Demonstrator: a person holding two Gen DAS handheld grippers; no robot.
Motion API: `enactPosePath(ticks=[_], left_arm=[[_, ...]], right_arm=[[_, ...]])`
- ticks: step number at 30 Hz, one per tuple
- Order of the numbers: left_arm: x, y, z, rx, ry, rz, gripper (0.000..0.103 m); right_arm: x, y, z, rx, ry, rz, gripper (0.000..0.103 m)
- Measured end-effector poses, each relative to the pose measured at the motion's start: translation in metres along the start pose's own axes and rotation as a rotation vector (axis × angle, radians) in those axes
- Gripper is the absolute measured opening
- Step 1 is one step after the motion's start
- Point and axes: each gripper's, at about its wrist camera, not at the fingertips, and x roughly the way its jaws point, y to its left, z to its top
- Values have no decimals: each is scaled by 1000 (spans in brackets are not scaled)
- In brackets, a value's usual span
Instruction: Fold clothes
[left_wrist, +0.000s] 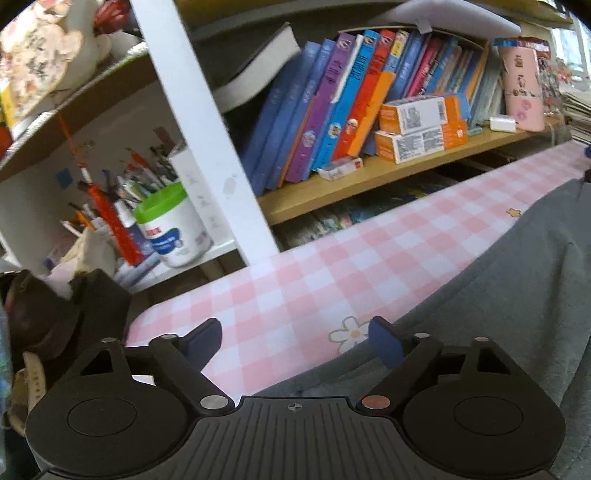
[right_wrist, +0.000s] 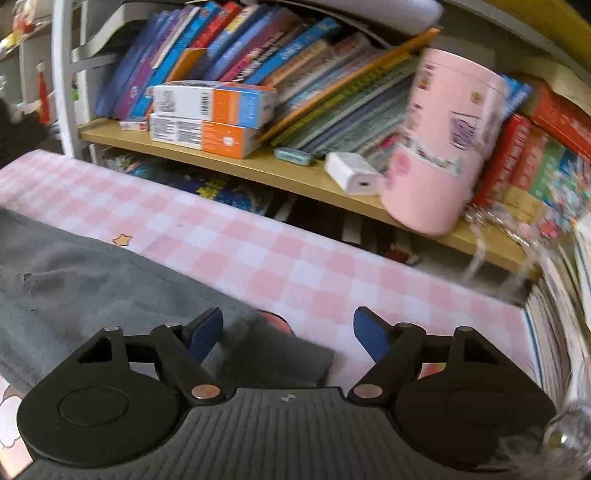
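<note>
grey garment (left_wrist: 498, 295) lies spread on the pink-check counter (left_wrist: 295, 280), below the bookshelf (right_wrist: 258, 173). left hand-held gripper (left_wrist: 295, 343) gapes wide over the garment's near edge, holding nothing. right hand-held gripper (right_wrist: 288, 334) is also open, straddling a corner of cloth, its pads not pressing. both tilt down toward the counter. best move, likely: sink lower and pinch only the top layer at matching edges, then lift evenly.

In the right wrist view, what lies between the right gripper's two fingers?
The right wrist view shows the end of the grey garment lying on the pink checked cloth between the open fingers of the right gripper, nearer the left finger.
</note>
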Motion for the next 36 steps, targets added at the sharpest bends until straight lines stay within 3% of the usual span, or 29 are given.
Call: enactPosePath(ticks=[7, 13, 17, 20, 22, 24, 25, 27, 30, 36], left_arm=[[15, -5, -4, 107, 98, -59, 86], [21, 6, -8, 63, 124, -126, 82], [21, 9, -7, 40, 138, -173, 69], [26, 15, -5, -23, 173, -208, 65], [27, 16, -4, -60, 193, -226, 60], [28, 17, -2, -97, 213, -243, 41], [29, 17, -1, -116, 223, -252, 36], [26, 10, 1, -77, 224, -236, 21], [17, 3, 4, -31, 219, -165, 8], [-35, -6, 3, 1, 116, -126, 6]], right_arm=[[27, 5, 7, 7, 79, 95, 76], [32, -4, 5, 58, 108, 144, 74], [29, -6, 1, 62, 121, 162, 72], [26, -6, 0, 64, 127, 164, 67], [24, -5, 0, 65, 133, 165, 52], [21, -4, 0, 70, 140, 175, 35], [19, -2, 0, 74, 144, 177, 29], [15, 5, -2, 55, 141, 157, 22], [3, 23, -4, -23, 104, 86, 16], [-54, 40, -7, -83, -70, -5, 16]])
